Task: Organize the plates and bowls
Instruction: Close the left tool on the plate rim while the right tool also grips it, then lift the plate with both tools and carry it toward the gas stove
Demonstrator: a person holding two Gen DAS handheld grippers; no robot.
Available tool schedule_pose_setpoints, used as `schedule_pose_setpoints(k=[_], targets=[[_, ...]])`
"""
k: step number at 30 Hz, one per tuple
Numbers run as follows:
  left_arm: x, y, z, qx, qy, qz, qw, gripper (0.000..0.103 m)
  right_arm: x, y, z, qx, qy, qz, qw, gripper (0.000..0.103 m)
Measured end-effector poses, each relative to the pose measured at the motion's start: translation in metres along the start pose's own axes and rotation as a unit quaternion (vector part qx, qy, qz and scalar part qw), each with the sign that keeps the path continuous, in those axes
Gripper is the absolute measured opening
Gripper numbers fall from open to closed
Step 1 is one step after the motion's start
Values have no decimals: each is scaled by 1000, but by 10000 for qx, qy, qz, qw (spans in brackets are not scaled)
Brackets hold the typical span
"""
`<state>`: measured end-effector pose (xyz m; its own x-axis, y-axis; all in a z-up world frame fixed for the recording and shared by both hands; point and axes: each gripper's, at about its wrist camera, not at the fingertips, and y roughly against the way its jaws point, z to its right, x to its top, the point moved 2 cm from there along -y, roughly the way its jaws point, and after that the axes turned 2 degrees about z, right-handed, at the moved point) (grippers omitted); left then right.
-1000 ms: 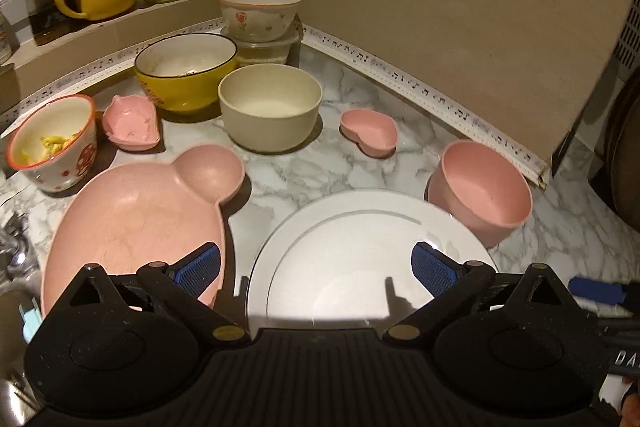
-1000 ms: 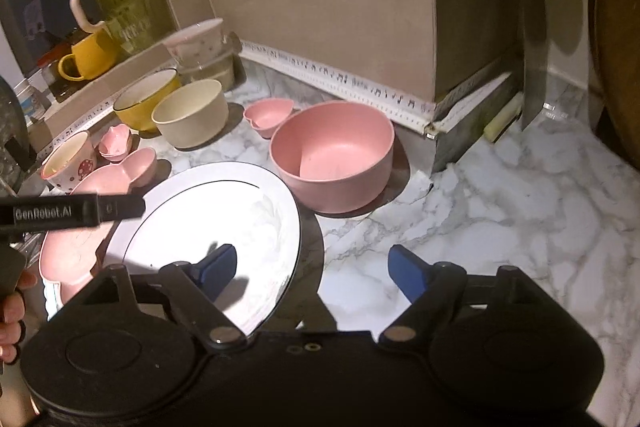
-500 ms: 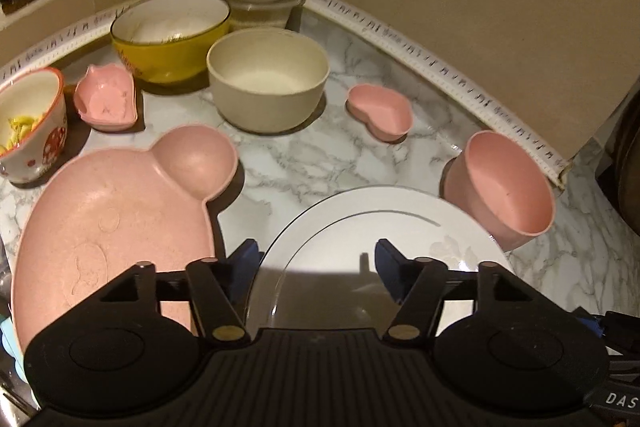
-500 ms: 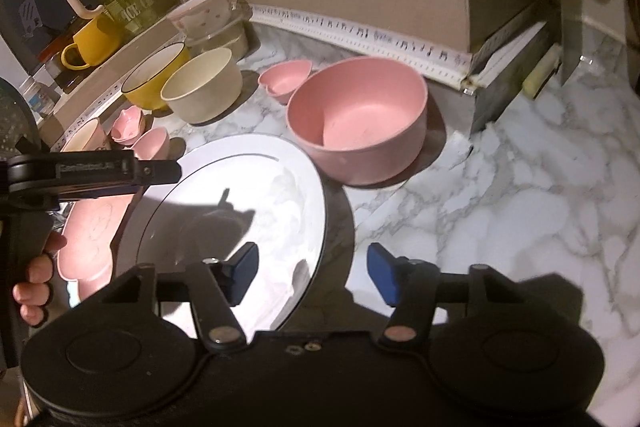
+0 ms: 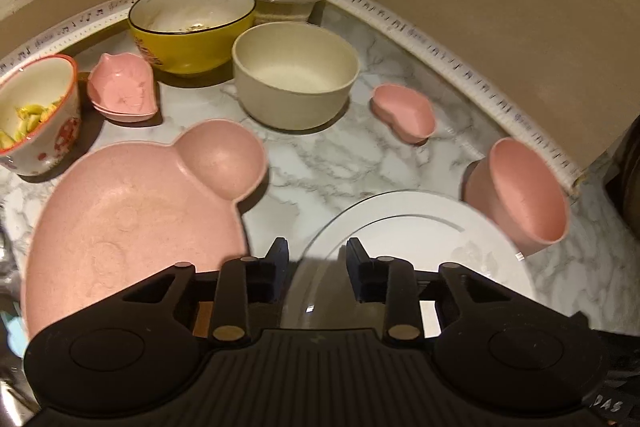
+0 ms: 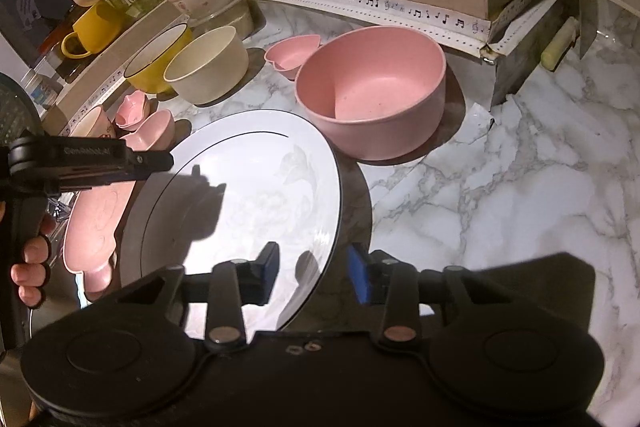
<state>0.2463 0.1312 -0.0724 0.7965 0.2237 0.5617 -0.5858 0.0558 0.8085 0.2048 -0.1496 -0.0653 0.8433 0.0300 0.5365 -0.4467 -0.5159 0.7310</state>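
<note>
On veined marble counter [image 6: 500, 187], glossy round white plate [image 6: 256, 187], rims between both closing claws, left [image 5: 318, 267], right [image 6: 314, 273].

In the left wrist view the flat plate [image 5: 420, 239] lies at lower centre on the worktop [image 5: 340, 163], the eared dish [image 5: 136, 211] just left of it — a tilted bowl [image 5: 520, 199] at its right edge. Behind stand a plain bowl [image 5: 296, 75] at centre and a wider bowl [image 5: 192, 23] upper left — a heart dish [image 5: 404, 111] lies to the right.

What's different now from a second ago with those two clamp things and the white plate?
Both jaws were wide apart; now they are closing around the white plate, the left hand-held gripper on its left rim, the right hand-held gripper on its right rim, neither visibly clamped. Bowls stayed put.
</note>
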Motion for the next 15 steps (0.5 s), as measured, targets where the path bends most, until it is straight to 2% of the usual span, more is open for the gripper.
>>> schedule_pose_setpoints(k=[4,8,15], targets=[[-5,-4,-3,82,12,-162,9998,24,-1,-4,3,77,-151,-103,9998,27],[-10,0,-4,95,-24,-158,9998,19,-2,-5,3,59,-197,-115,9997,18],[-22,1,-1,213,-98,-217,9995,17,-1,-5,4,-22,-282,-118,9995,14]])
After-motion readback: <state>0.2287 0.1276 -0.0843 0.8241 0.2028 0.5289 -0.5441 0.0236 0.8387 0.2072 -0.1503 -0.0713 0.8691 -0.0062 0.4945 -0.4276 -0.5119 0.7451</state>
